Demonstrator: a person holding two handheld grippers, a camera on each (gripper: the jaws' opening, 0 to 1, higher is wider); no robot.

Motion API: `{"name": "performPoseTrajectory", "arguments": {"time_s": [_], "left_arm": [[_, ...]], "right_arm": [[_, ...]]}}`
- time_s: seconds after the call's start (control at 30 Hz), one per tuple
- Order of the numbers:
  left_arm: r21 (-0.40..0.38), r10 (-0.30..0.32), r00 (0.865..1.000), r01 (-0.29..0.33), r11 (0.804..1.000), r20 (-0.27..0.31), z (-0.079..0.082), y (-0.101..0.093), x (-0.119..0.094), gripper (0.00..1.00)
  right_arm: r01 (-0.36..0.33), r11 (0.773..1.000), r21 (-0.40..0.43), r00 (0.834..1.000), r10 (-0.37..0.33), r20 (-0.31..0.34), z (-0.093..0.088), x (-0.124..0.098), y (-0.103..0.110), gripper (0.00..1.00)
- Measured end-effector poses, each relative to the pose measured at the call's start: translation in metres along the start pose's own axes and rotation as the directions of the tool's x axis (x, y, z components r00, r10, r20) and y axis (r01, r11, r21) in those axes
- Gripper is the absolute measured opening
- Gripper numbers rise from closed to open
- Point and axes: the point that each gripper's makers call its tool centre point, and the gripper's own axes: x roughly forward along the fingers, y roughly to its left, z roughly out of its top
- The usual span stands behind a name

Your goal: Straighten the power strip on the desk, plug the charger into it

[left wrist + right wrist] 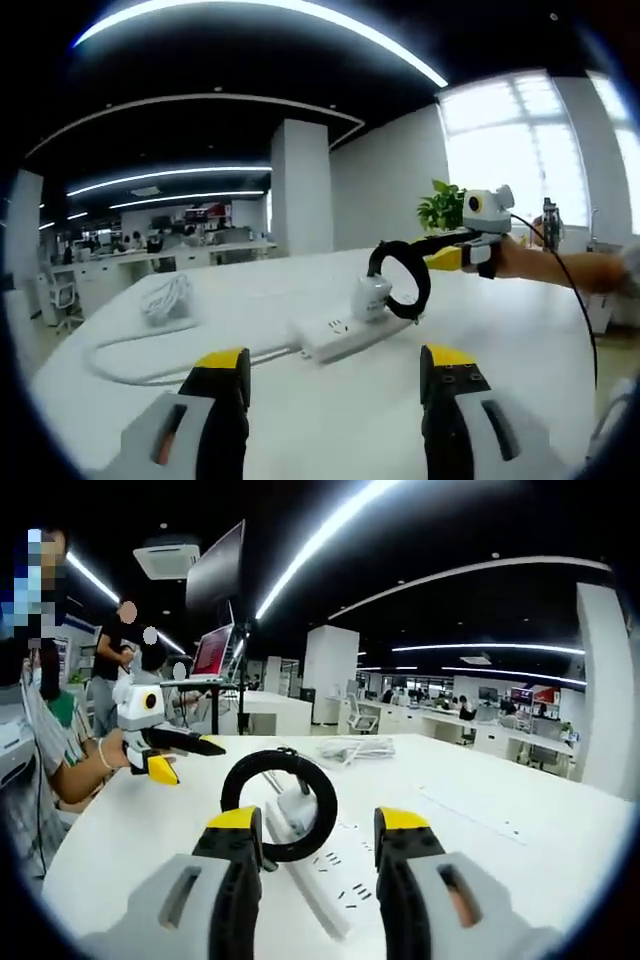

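Lying flat on the white worktop (300, 420), the power strip (338, 335) sits just ahead of the left gripper (335, 368), whose jaws stand apart and empty. The white charger (370, 297) stands plugged on the strip with its black coiled cable (402, 282) looped beside it, and in the right gripper view that loop rises directly before the right gripper (311, 830), jaws likewise parted. A bundled white cord (165, 298) lies farther back on the worktop.

We note a smooth white plastic power strip (342, 336) and charger (369, 297). The desk (520, 330) looks matt white; the black coiled cable (280, 805) rubbery.
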Motion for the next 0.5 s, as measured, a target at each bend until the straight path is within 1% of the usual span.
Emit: {"name": "performPoseTrajectory", "arguments": {"time_s": [0.1, 0.2, 0.37, 0.5], "left_arm": [[0.005, 0.003, 1.000, -0.003, 1.000, -0.005, -0.002, -0.004, -0.004, 0.70], [0.001, -0.007, 1.000, 0.007, 1.000, -0.004, -0.003, -0.009, -0.007, 0.70], [-0.004, -0.016, 1.000, 0.016, 1.000, 0.006, -0.003, -0.013, -0.011, 0.70], [-0.004, -0.030, 1.000, 0.030, 1.000, 0.005, -0.004, -0.016, -0.012, 0.70]], "right_arm": [[-0.009, 1.000, -0.007, 1.000, 0.009, -0.016, 0.000, 0.003, -0.005, 0.44], [-0.030, 0.999, -0.028, 0.999, 0.029, -0.040, 0.001, 0.006, -0.008, 0.44], [-0.080, 0.991, -0.109, 0.990, 0.066, -0.121, -0.002, 0.016, -0.004, 0.43], [-0.126, 0.978, -0.164, 0.978, 0.096, -0.183, -0.005, 0.026, 0.002, 0.43]]}}
